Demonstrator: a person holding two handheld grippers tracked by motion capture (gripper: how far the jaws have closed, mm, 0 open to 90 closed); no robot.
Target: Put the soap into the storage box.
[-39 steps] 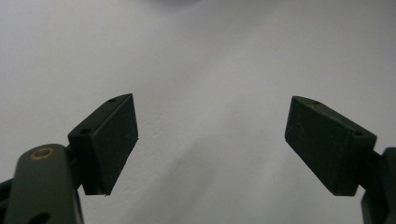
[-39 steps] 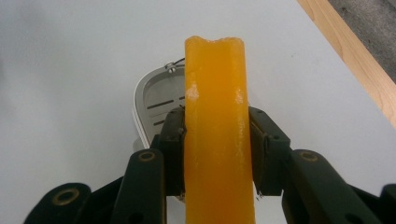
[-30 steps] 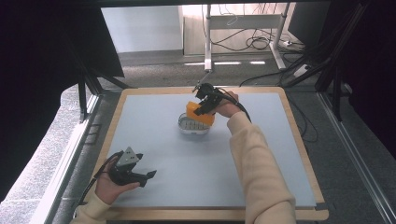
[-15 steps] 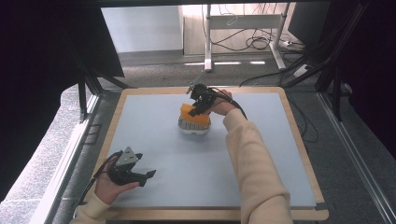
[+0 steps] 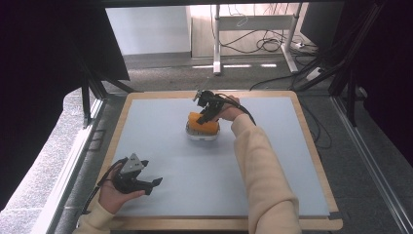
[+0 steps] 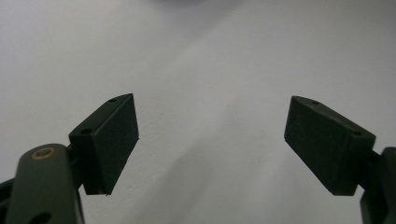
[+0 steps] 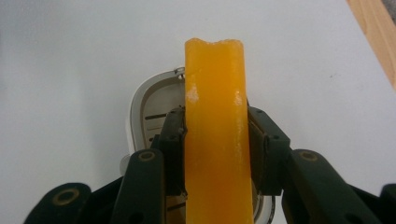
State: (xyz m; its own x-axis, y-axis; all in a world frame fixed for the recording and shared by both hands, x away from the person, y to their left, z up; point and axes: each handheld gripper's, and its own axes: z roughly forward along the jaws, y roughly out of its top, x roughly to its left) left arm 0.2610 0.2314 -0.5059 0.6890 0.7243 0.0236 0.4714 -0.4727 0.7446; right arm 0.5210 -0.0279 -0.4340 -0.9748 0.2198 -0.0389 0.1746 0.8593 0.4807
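Pale grey table; right tongs pinch a smooth orange bar.

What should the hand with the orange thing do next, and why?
Probably lower a little more, then let go. The right gripper is shut on the orange piece, held just above the white dish. The left gripper is open over the bare mat.
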